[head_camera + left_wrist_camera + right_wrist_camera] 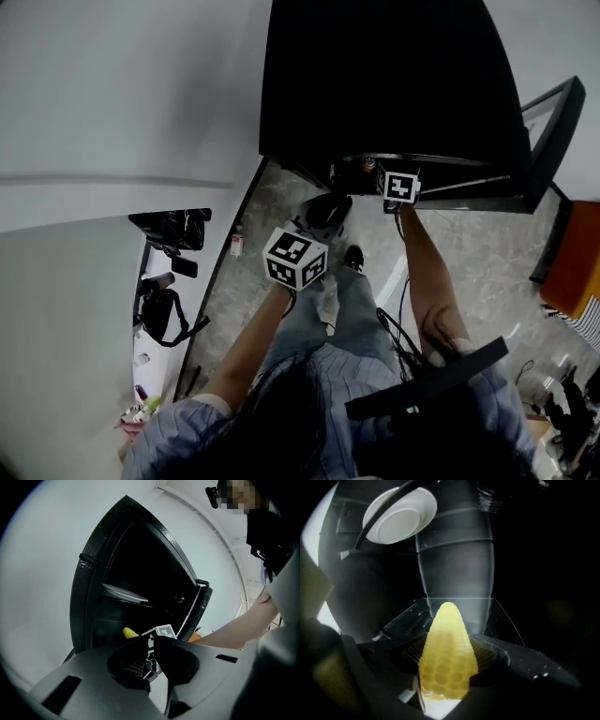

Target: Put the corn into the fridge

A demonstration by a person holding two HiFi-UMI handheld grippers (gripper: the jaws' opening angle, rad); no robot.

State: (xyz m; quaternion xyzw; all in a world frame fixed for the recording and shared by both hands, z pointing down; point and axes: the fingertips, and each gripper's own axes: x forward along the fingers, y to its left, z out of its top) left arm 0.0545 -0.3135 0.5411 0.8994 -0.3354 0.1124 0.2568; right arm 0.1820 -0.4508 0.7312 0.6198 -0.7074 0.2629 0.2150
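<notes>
A yellow corn cob point(446, 639) stands tip-forward between the jaws of my right gripper point(447, 660), which is shut on it. That gripper point(399, 187) reaches into the open black fridge point(384, 75), over a glass shelf point(459, 609). From the left gripper view the corn point(130, 632) shows just inside the fridge point(93, 588) beside the right gripper's marker cube point(161, 632). My left gripper point(295, 258) hangs outside, in front of the fridge, its jaws point(151, 641) together with nothing between them.
A white plate point(401, 515) rests on an upper shelf inside the fridge. The fridge door point(548, 131) stands open to the right. An orange object point(577, 272) is at the far right. Bags and small items point(169, 281) lie along the left wall.
</notes>
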